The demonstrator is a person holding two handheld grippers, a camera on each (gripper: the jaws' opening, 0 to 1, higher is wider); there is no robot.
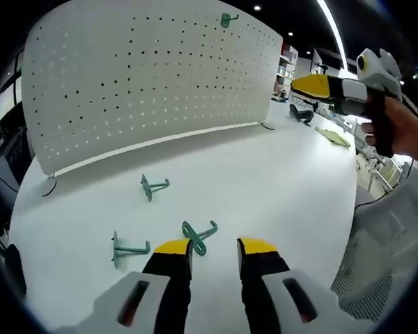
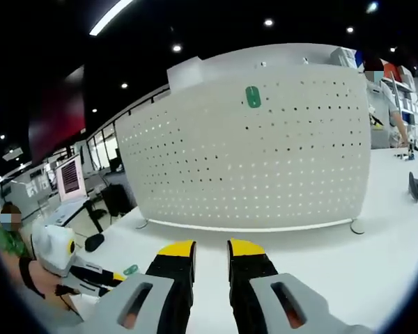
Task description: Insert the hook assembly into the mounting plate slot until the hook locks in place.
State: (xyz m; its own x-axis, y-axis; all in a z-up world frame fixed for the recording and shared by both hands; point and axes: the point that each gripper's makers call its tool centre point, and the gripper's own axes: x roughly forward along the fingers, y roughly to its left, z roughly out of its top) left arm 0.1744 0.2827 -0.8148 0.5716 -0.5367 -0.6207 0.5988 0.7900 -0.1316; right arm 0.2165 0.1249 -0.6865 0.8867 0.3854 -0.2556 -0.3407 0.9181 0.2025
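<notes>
In the left gripper view, the left gripper [image 1: 215,252] hangs low over a white tabletop [image 1: 279,181], its yellow-tipped black fingers [image 1: 174,248] apart with nothing between them. Three green plastic hook assemblies lie loose on the table: one hook [image 1: 199,236] sits just beside the tip of the left finger, partly ahead of the gap; a second hook [image 1: 127,248] lies near it on the left, and a third hook [image 1: 153,186] rests farther out, between the fingers and the white perforated pegboard panel [image 1: 153,76] that stands upright across the table. A fourth green hook [image 1: 227,19] is seated in the panel near its top edge. At the right edge a person's hand [image 1: 404,132] holds the right gripper [image 1: 313,86] raised off the table.

In the right gripper view, the right gripper [image 2: 211,250] faces the pegboard, its fingers parted and empty, well apart from the mounted hook [image 2: 253,96]
</notes>
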